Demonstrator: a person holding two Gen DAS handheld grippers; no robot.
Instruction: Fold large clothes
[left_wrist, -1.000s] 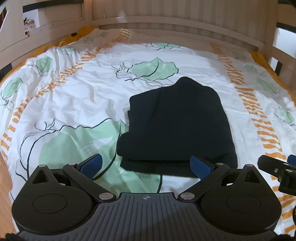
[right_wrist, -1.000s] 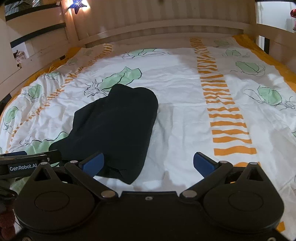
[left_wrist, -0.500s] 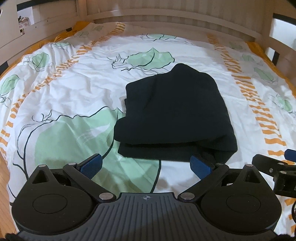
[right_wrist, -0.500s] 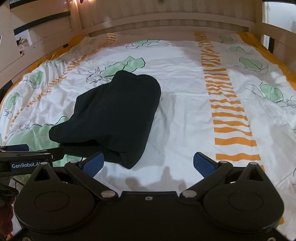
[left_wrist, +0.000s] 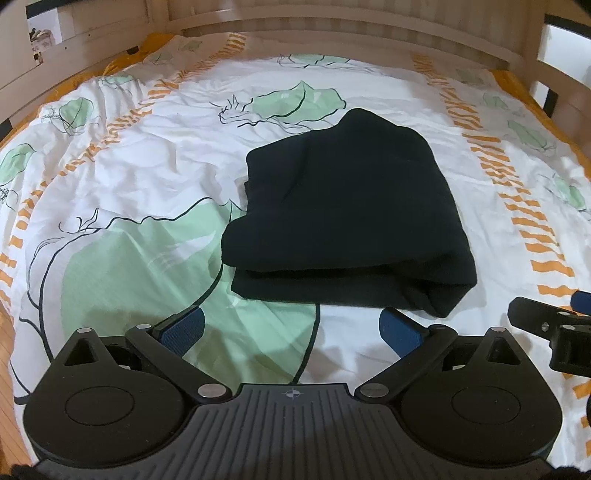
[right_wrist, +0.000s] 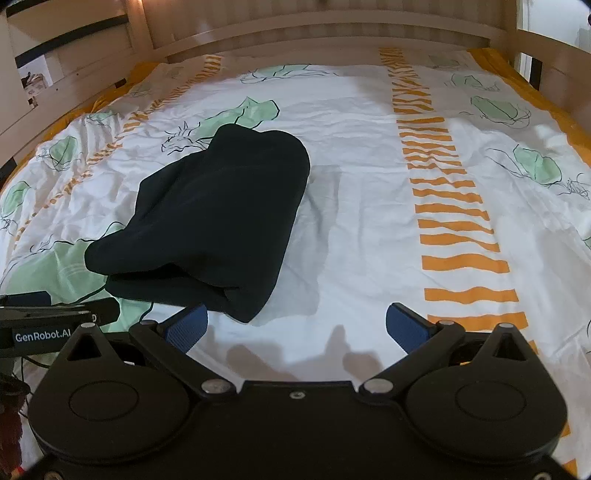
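Left hand-held gripper (left_wrist: 291, 328): jaws wide apart, empty, hovering over the bed (left_wrist: 122, 206) just short of the garment. The black garment (left_wrist: 347, 218) lies dead ahead of it, already folded into a compact, roughly rectangular bundle with layered edges stacked on the near side. Its near edge runs left-right across the view; its long axis runs away from the gripper toward the headboard (left_wrist: 332, 40). The near edge sits just beyond the fingertips, apart from them, with no contact.

Right hand-held gripper (right_wrist: 295, 326): jaws also spread, nothing between them. From here the garment (right_wrist: 218, 214) lies ahead and to the left; its near right corner is just beside the left blue pad (right_wrist: 186, 326), while bare duvet faces the rest of the opening.

Judgement: the left one is squarely lined up on the bundle; the right one is offset and reaches only the corner. The fold looks near done. Any further move turns on that near stacked edge.

Versus 0.5 s and 1.0 s ago: the bundle shape is unchanged and both grippers were already open. The garment sits slightly farther up in both views, so both have backed off a little.
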